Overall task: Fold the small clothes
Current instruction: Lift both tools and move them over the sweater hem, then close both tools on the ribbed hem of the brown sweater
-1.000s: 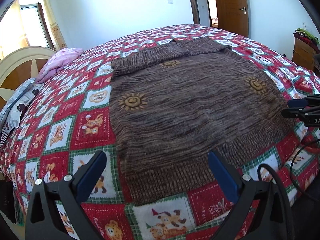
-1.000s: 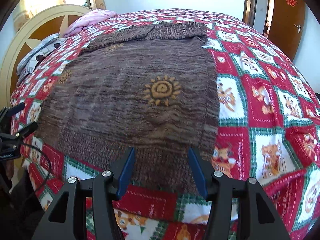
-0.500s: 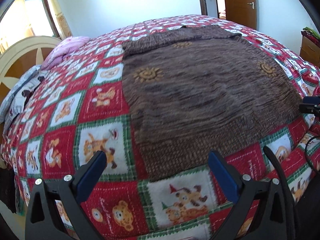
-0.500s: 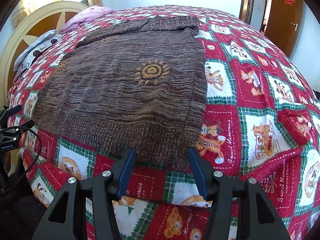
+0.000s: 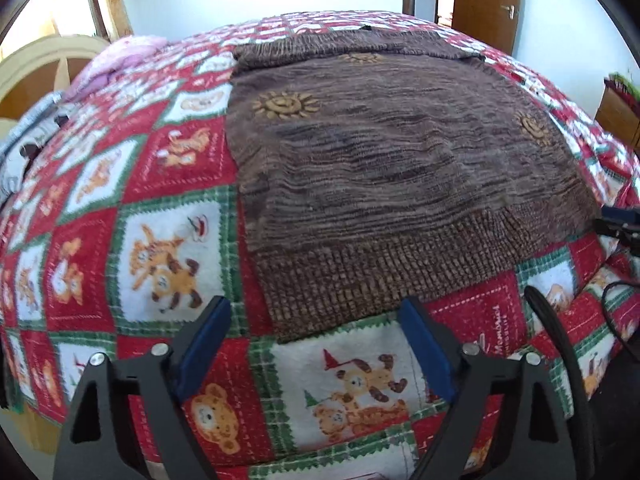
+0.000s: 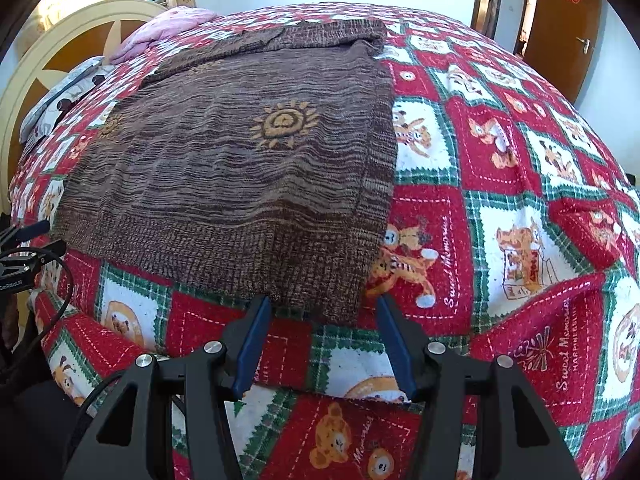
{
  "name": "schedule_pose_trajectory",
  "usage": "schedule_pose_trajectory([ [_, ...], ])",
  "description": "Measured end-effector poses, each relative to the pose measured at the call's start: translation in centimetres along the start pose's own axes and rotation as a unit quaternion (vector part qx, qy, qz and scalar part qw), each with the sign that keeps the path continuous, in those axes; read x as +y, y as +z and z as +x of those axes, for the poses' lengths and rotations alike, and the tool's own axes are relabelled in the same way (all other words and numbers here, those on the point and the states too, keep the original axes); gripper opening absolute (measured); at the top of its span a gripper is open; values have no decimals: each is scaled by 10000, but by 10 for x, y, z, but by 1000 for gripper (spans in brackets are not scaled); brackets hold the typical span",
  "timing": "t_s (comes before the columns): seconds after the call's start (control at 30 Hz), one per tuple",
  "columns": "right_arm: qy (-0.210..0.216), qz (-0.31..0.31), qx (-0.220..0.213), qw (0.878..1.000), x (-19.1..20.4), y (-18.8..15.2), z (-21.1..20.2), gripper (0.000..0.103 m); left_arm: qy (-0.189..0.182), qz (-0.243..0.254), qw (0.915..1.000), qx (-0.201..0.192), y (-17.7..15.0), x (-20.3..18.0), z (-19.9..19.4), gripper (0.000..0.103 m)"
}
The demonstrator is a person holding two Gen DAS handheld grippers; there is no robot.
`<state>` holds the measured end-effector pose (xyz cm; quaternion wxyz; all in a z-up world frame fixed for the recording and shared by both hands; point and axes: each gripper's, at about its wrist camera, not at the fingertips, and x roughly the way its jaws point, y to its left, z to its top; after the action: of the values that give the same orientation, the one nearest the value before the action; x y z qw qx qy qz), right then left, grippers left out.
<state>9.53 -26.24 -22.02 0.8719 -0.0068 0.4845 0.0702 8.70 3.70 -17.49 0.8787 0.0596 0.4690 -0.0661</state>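
- Since the earlier frames, both grippers are being lowered and brought in toward the near hem of the brown knitted sweater (image 5: 384, 168), so that the hem is now being seen just ahead of the fingertips in each wrist view rather than under them.
- The sweater is being shown laid flat on the red, green and white bear-patterned quilt (image 5: 168, 248), with its ribbed hem nearest the cameras and its sleeves folded across the far end.
- Orange sun motifs are being displayed on the knit, one near the left edge in the left wrist view and one near the middle in the right wrist view.
- The left gripper (image 5: 316, 340) is being held with its jaws spread wide and nothing between them, its blue pads (image 5: 204, 344) framing the sweater's near left corner without touching it.
- The right gripper (image 6: 324, 332) is likewise being held released and empty, its blue pads (image 6: 252, 344) straddling the sweater's near right corner (image 6: 340, 300), just in front of the ribbed edge.
- The other gripper is being glimpsed at the side edge of each view, beside the opposite hem corner.
- A pink cloth (image 6: 160, 32) and a cream headboard (image 6: 48, 40) are being seen at the far left, and a brown door (image 6: 560, 28) at the far right.
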Motion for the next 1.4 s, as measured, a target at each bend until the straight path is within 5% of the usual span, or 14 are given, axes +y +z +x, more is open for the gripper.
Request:
schedule_pose_trajectory([
  [0.07,-20,22,10,10000,-1,0,1,56,-164,-89,9998,26,0,2,1,84],
  [0.3,95,233,29,9997,-8,0,1,56,-752,-116,9971,0,-3,-2,-4,42],
  [0.67,246,607,56,9978,-23,-3,1,56,-684,-99,9976,-10,-1,-2,-3,48],
  [0.8,874,905,48,9920,-28,-3,0,56,-861,-283,9959,33,0,7,-1,50],
  [0.93,882,986,-32,9912,-31,-2,1,55,-955,-432,9945,73,-1,12,1,50],
  [1.0,637,799,-110,9947,-26,0,1,31,-1038,-460,9935,92,-1,12,2,47],
  [1.13,640,729,-158,9952,-26,1,1,12,-1220,-504,9912,105,-1,14,3,39],
  [1.17,653,717,-168,9951,-26,1,1,8,-1273,-515,9905,96,0,14,3,29],
  [1.2,669,704,-190,9951,-26,2,0,6,-1324,-515,9898,79,0,14,2,13],
  [1.23,687,679,-234,9950,-25,2,-3,5,-1319,-491,9900,25,0,14,0,10],
  [1.4,827,717,-714,9914,-26,6,-24,5,-1278,-428,9905,-263,2,16,-13,9],
])
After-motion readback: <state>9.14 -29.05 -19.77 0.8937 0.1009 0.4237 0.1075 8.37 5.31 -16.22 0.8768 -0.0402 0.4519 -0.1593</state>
